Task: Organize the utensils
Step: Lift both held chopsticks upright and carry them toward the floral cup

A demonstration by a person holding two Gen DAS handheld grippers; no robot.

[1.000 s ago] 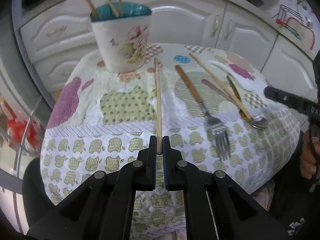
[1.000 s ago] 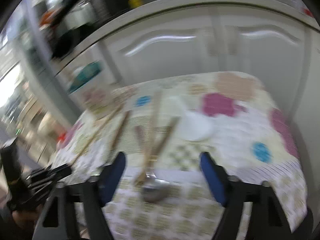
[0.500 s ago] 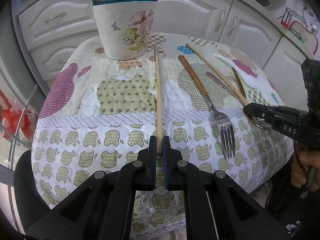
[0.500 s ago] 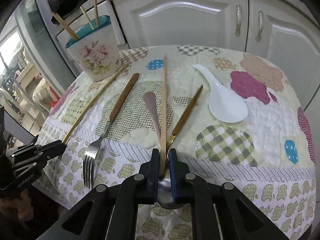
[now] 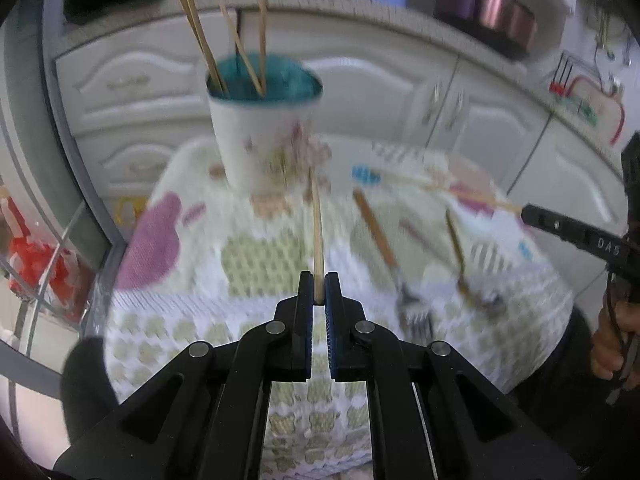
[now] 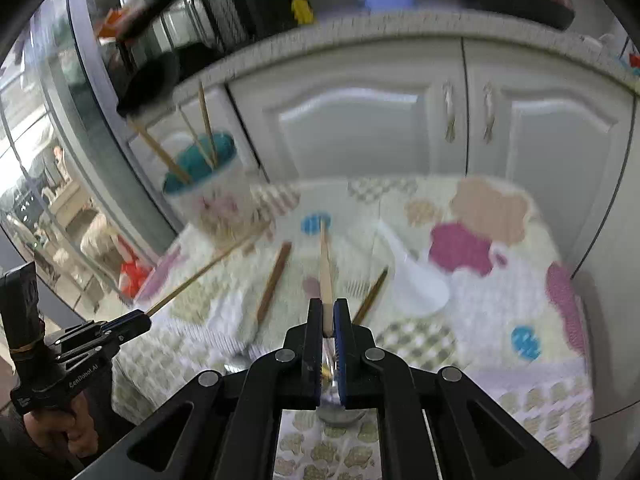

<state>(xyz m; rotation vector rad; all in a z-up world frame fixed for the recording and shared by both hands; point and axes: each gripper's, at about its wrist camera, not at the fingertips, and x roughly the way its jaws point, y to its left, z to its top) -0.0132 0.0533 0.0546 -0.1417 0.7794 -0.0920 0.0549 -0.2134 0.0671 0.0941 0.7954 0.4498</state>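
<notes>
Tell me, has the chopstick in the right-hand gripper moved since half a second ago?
Yes. The chopstick, clamped in the right gripper, has lifted off the tablecloth; the white spoon stays flat below.

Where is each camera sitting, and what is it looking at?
Left wrist view: sits on the left tool, looking down its fingers at the flowered cup and the quilted table; it grips a chopstick; the right tool and a hand show at the right edge.
Right wrist view: sits on the right tool, facing the white cabinets; it grips another chopstick; the left tool shows at the left edge.
Shared: cup, table, fork, both chopsticks.
</notes>
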